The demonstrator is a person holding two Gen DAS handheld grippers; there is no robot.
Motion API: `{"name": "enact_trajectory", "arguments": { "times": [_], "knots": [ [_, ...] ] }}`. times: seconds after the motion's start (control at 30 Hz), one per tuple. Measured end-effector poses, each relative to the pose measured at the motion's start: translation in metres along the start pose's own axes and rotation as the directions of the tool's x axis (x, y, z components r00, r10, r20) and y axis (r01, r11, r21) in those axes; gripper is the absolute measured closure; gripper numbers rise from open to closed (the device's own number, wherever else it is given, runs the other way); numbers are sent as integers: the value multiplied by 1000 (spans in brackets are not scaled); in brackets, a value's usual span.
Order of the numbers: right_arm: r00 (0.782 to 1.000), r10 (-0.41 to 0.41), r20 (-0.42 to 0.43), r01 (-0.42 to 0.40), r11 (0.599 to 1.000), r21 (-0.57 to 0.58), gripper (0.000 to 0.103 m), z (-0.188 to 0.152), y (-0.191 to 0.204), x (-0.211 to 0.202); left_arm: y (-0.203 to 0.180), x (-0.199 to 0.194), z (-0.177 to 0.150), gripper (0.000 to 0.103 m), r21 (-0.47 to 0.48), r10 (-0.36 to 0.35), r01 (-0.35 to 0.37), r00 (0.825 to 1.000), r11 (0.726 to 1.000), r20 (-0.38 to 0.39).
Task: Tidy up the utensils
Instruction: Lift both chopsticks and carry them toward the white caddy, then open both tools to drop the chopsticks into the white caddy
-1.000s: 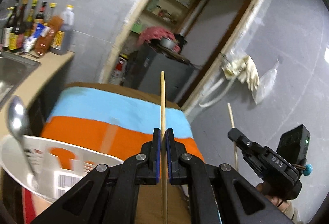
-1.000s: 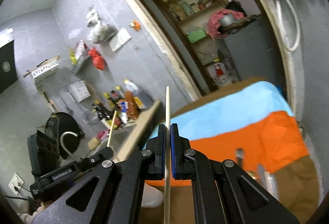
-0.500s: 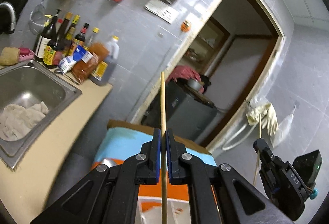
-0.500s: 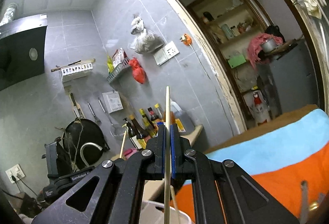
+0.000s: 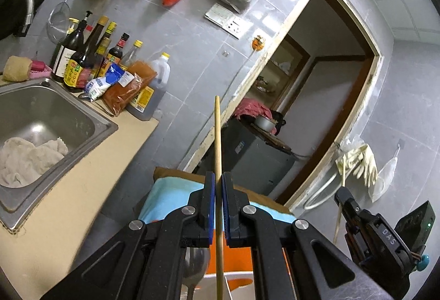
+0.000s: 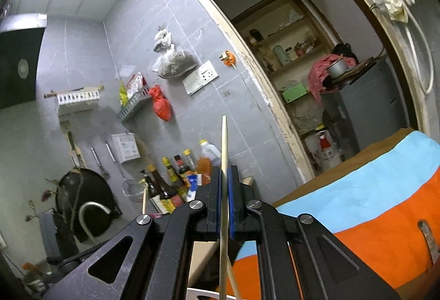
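Observation:
My left gripper [image 5: 217, 181] is shut on a wooden chopstick [image 5: 217, 135] that points up along the fingers. My right gripper [image 6: 225, 176] is shut on a paler chopstick [image 6: 224, 140], also upright. The right gripper with its chopstick shows at the right edge of the left wrist view [image 5: 379, 234]. Below the left gripper the rim of a white utensil holder [image 5: 233, 276] shows, with a metal spoon [image 5: 195, 267] standing in it. In the right wrist view a second stick [image 6: 233, 280] leans by the holder's rim [image 6: 203, 293].
A table with an orange and blue cloth [image 6: 371, 201] lies below; a metal utensil [image 6: 426, 239] lies on it. A steel sink [image 5: 41, 118] with a rag, bottles [image 5: 82, 60] on the counter [image 5: 82, 190], and a doorway [image 5: 316, 107] with a grey cabinet are around.
Both grippers have tilted upward with their chopsticks still held. The views swung from the table and holder toward the wall, sink and doorway.

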State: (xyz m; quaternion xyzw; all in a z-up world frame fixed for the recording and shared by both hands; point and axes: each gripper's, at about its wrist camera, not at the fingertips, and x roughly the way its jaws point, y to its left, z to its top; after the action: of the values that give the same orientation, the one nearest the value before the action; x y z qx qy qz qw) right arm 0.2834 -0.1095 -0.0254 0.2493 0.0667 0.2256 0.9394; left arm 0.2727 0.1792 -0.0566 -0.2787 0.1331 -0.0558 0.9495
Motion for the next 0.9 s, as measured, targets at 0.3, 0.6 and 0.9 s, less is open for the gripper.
{"name": "enact_trajectory", "arguments": {
  "times": [0.3,0.6,0.9],
  "knots": [
    [998,-49,-33,48,998,-29,99,-4,-8,4,0,-1,-12,98,10,16,-16,1000,1000,6],
    [998,-49,-27,48,998,-40,99,-7,-13,7,-6,-4,-19,98,55,17,-17,1000,998,3],
    [998,-52,-26,50,997,-53,99,-10,-17,7,-16,-9,-26,98,138,29,-27,999,990,-19]
  ]
}}
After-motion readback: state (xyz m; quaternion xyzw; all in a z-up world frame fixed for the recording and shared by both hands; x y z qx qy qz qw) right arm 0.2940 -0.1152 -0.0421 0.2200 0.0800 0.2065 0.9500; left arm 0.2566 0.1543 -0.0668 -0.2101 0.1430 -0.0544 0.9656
